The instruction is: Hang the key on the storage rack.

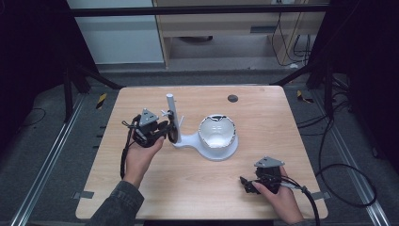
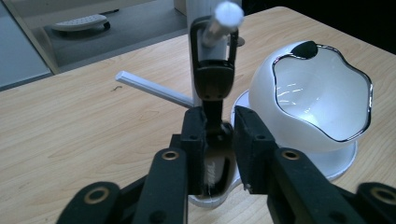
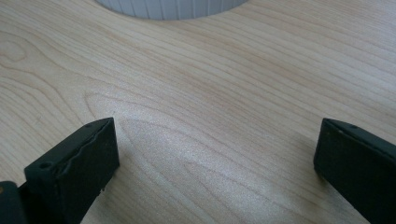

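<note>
high view: on the wooden counter stands a white stand with an upright post and a white bowl-shaped cup, the left gripper reaches in beside the post, and the right gripper lies well apart near the front right edge. left gripper view: the left gripper is closed tight on a dark strap that hangs from a white peg on the post, with the cup just to its right. right gripper view: the right gripper is spread wide and holds nothing above bare counter.
</note>
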`<move>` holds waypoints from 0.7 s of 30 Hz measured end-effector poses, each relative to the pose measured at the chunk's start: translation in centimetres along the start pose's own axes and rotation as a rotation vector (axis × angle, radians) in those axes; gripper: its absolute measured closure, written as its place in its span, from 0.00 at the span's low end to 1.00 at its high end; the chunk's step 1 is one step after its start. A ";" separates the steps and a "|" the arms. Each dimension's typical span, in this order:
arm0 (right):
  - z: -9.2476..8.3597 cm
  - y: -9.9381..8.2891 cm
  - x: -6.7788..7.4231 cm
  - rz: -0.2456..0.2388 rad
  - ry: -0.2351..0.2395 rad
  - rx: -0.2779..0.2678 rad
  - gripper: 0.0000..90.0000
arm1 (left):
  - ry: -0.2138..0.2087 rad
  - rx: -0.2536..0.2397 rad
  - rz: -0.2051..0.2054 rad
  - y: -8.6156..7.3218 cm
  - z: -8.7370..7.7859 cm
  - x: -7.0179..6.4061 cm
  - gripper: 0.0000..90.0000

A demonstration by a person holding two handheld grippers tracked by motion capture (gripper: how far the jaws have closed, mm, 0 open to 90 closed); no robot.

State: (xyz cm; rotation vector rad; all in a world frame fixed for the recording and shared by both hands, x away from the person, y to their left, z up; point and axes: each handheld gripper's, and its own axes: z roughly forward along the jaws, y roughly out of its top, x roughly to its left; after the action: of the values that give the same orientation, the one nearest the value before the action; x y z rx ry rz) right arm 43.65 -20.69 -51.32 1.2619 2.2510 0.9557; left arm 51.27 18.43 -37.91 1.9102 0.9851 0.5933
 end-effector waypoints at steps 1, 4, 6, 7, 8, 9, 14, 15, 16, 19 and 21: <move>0.0 0.0 0.0 -0.002 -0.001 0.000 0.01 | -0.003 0.005 0.004 0.0 -0.1 0.0 0.77; 0.0 0.0 0.0 0.000 0.000 0.000 0.00 | -0.004 0.017 0.021 0.0 -0.5 -0.3 0.74; 0.0 0.0 0.0 -0.001 0.001 0.000 0.01 | -0.006 0.018 0.025 -0.1 -0.9 -0.5 0.71; 0.0 0.0 0.0 -0.003 0.000 0.000 0.01 | -0.010 0.018 0.028 -0.2 -1.2 -0.6 0.71; 0.0 0.0 0.0 -0.001 0.000 0.000 0.01 | -0.014 0.015 0.036 -0.3 -1.5 -0.7 0.70; 0.0 0.0 0.0 -0.001 0.000 0.000 0.01 | -0.018 0.017 0.047 -0.4 -1.7 -0.8 0.70; 0.0 0.0 0.0 -0.001 -0.001 0.000 0.00 | -0.026 0.036 0.080 -0.9 -2.7 -1.2 0.69; 0.0 0.0 0.0 -0.002 0.002 -0.001 0.01 | -0.025 0.043 0.086 -1.0 -2.8 -1.3 0.69; 0.0 0.0 0.0 -0.001 0.000 0.000 0.01 | -0.024 0.045 0.094 -1.0 -2.9 -1.3 0.69; 0.0 0.0 0.0 -0.002 0.002 -0.001 0.00 | -0.034 0.053 0.099 -1.1 -3.2 -1.3 0.68; 0.0 0.0 0.0 -0.001 0.000 0.000 0.00 | -0.039 0.060 0.111 -1.1 -3.3 -1.4 0.68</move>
State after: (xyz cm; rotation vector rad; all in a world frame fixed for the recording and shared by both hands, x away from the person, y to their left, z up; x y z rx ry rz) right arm 43.66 -20.69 -51.33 1.2609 2.2513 0.9555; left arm 47.68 19.25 -37.23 2.0326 0.8857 0.5942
